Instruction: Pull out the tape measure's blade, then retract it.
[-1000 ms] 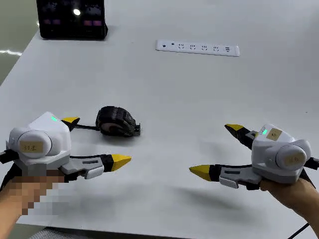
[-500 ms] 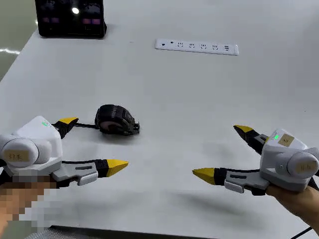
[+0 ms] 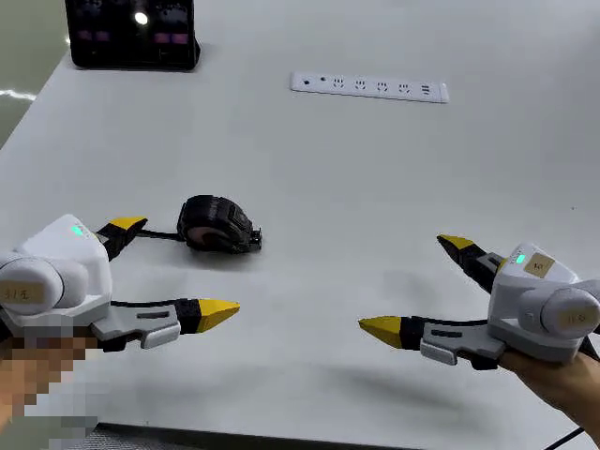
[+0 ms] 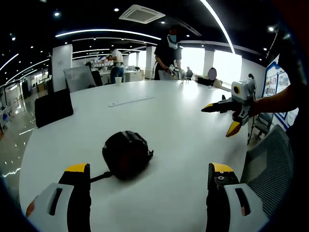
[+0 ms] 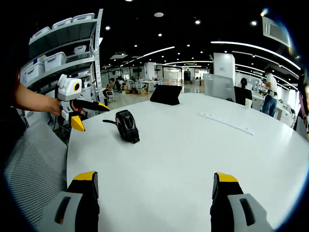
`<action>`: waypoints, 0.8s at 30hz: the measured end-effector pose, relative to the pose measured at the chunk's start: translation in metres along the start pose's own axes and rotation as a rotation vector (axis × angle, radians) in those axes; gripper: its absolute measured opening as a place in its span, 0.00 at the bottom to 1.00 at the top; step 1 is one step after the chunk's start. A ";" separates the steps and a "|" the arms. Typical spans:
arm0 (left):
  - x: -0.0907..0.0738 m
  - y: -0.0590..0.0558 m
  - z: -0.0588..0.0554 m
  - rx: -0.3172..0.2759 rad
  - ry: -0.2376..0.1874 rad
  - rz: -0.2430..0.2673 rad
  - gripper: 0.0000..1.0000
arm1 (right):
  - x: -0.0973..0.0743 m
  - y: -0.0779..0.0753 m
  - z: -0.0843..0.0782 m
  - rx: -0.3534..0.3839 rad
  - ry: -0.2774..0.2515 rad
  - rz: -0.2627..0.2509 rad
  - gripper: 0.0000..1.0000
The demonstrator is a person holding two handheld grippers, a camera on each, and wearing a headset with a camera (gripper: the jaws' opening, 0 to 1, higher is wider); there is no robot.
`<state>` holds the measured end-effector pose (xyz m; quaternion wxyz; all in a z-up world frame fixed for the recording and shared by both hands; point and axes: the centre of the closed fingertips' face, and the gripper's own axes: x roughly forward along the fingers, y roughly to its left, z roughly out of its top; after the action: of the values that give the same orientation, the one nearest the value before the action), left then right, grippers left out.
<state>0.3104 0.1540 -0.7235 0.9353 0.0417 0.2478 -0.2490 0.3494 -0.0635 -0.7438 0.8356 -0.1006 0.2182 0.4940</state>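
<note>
White tabletop (image 3: 375,187) bearing tape measure (image 3: 217,226) just ahead of left gripper (image 3: 178,266), right gripper (image 3: 414,284) well apart, both splayed and empty; could skid it with an off-centre pinch, or let blade whip back.

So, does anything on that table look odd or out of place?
Nothing stands out. The tape measure sits undamaged on the white table, its black strap trailing toward the left gripper. The power strip lies flat at the far side. The right gripper and the left hover, jaws open, holding nothing.
</note>
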 end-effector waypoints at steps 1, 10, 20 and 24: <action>0.000 0.000 0.000 0.003 0.001 0.001 0.99 | 0.000 0.000 0.000 -0.001 -0.001 0.000 0.99; -0.001 0.002 0.002 -0.005 -0.016 0.002 0.99 | 0.001 0.000 -0.001 0.001 0.006 0.000 0.99; -0.001 -0.001 0.004 -0.019 -0.024 -0.018 0.99 | -0.002 -0.002 -0.002 0.004 0.008 -0.007 0.99; 0.000 -0.001 0.002 -0.007 -0.007 -0.027 0.99 | -0.003 -0.002 -0.001 0.003 0.008 -0.008 0.99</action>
<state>0.3103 0.1526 -0.7216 0.9329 0.0344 0.2458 -0.2608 0.3496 -0.0676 -0.7434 0.8370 -0.1021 0.2219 0.4897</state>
